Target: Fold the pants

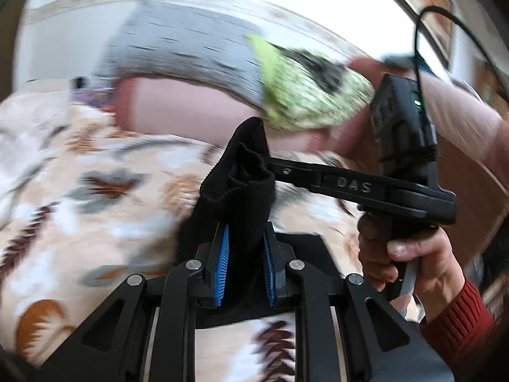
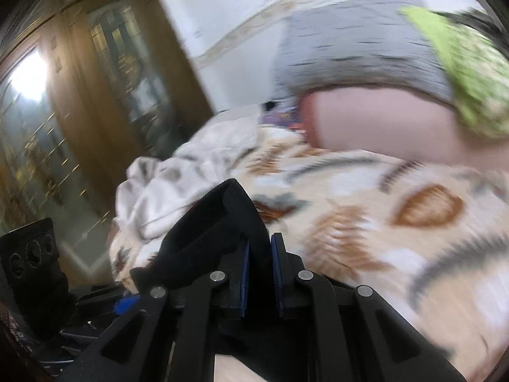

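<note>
The black pants (image 1: 241, 187) are bunched and lifted above a bed with a leaf-print cover (image 1: 95, 197). My left gripper (image 1: 245, 261) is shut on a ribbed black edge of the pants, which stands up between its blue pads. My right gripper (image 1: 280, 167) comes in from the right in the left wrist view and pinches the same bunch of fabric. In the right wrist view my right gripper (image 2: 259, 273) is shut on a black band of the pants (image 2: 219, 222), which loops off to the left. Both views are motion-blurred.
Grey (image 1: 184, 44), pink (image 1: 191, 108) and green patterned (image 1: 305, 95) pillows lie at the head of the bed. A crumpled white sheet (image 2: 178, 184) sits at the bed's left edge. A wooden glass-door cabinet (image 2: 79, 95) stands left of it.
</note>
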Available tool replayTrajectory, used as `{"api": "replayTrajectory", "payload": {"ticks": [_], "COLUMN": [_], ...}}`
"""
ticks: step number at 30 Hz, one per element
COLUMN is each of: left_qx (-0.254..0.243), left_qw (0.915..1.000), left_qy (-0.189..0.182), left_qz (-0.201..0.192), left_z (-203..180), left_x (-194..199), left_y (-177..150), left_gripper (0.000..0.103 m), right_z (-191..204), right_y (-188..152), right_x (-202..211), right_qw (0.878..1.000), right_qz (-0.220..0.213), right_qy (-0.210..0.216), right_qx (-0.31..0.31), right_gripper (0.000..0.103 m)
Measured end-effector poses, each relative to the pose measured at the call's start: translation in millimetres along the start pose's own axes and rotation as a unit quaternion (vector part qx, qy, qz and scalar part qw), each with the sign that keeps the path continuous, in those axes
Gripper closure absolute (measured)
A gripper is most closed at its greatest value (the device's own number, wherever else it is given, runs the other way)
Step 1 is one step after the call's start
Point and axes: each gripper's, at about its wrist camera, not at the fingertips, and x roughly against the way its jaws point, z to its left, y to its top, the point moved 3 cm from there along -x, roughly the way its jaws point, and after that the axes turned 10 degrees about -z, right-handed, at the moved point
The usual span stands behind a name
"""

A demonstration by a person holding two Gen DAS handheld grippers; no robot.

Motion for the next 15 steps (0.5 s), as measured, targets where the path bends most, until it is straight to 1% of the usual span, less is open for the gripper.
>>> {"api": "replayTrajectory", "payload": {"ticks": [1, 3, 5, 7, 8, 9, 10, 11, 12, 13, 14, 15], "left_qx": [-0.007, -0.014, -0.016, -0.032, -0.041, -0.04, -0.037, -0.035, -0.037, -0.04, -0.045, -0.051], "left_qw": [0.9998, 0.9977, 0.9931, 0.9892, 0.987, 0.9863, 0.9856, 0.9848, 0.9851, 0.9866, 0.9888, 0.9908], "left_qy": [-0.013, -0.038, -0.053, -0.058, -0.058, -0.062, -0.073, -0.088, -0.096, -0.092, -0.082, -0.07], "left_qz": [0.012, 0.055, 0.104, 0.131, 0.144, 0.147, 0.148, 0.145, 0.138, 0.128, 0.116, 0.104], "left_z": [-9, -29, -45, -53, -56, -57, -56, -56, -55, -51, -49, -42], "left_x": [-10, -39, -63, -75, -77, -74, -69, -59, -48, -40, -31, -24], "left_y": [-5, -25, -50, -66, -70, -68, -65, -60, -54, -49, -45, -40], "left_gripper": [0.086, 0.086, 0.086, 0.086, 0.086, 0.083, 0.08, 0.071, 0.054, 0.044, 0.034, 0.033], "right_z": [-17, -44, -76, -101, -111, -121, -130, -136, -138, -136, -133, -129], "right_y": [-8, -22, -44, -60, -66, -71, -74, -76, -76, -75, -75, -76], "right_x": [11, 24, 31, 38, 42, 50, 57, 67, 76, 82, 87, 89], "right_qw": [1.0, 0.998, 0.992, 0.984, 0.98, 0.976, 0.973, 0.971, 0.97, 0.97, 0.97, 0.971], "right_qz": [0.002, 0.009, 0.03, 0.044, 0.044, 0.04, 0.035, 0.023, 0.01, 0.002, -0.004, -0.005], "right_qy": [-0.018, -0.054, -0.107, -0.142, -0.159, -0.173, -0.172, -0.163, -0.156, -0.153, -0.148, -0.14], "right_qx": [-0.018, -0.039, -0.064, -0.095, -0.11, -0.129, -0.146, -0.171, -0.185, -0.19, -0.192, -0.194], "right_gripper": [0.091, 0.093, 0.095, 0.097, 0.094, 0.091, 0.091, 0.09, 0.084, 0.073, 0.066, 0.054]}}
